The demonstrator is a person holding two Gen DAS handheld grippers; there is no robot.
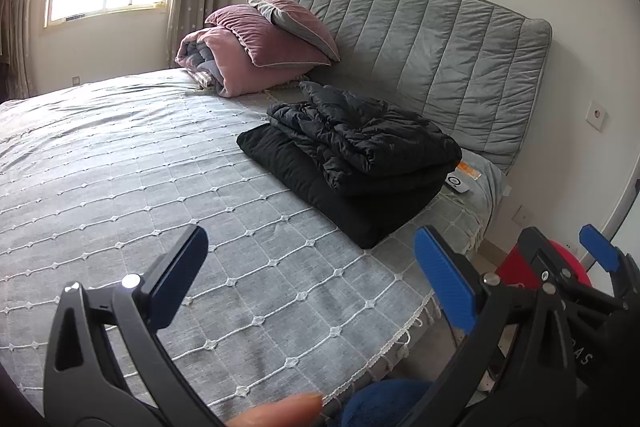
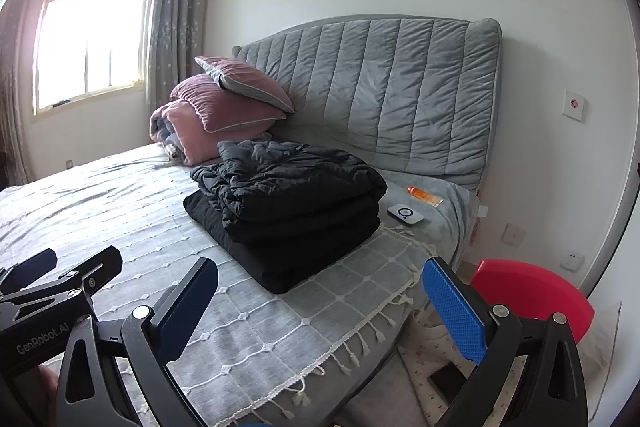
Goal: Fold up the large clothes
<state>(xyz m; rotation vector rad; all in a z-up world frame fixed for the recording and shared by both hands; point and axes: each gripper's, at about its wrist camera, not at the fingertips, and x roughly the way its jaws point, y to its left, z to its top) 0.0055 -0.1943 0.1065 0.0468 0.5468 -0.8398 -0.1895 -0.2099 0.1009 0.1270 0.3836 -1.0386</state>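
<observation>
Both the left gripper (image 1: pixel 312 279) and the right gripper (image 2: pixel 320 303) are held released, with nothing grasped. The folded black clothes (image 2: pixel 288 203) are stacked on the bed (image 1: pixel 120 155), ahead of both and untouched. If disturbed carelessly, the slippery top layer could be toppled and unfolded.

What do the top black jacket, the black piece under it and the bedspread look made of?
Top black jacket: likely a slick nylon-type puffer shell, with quilted puffs and a faint sheen. Black piece under it: matte, denser fabric, no sheen; fibre unclear. Bedspread: grey woven cloth, probably cotton, with a raised white grid and tassels.
</observation>
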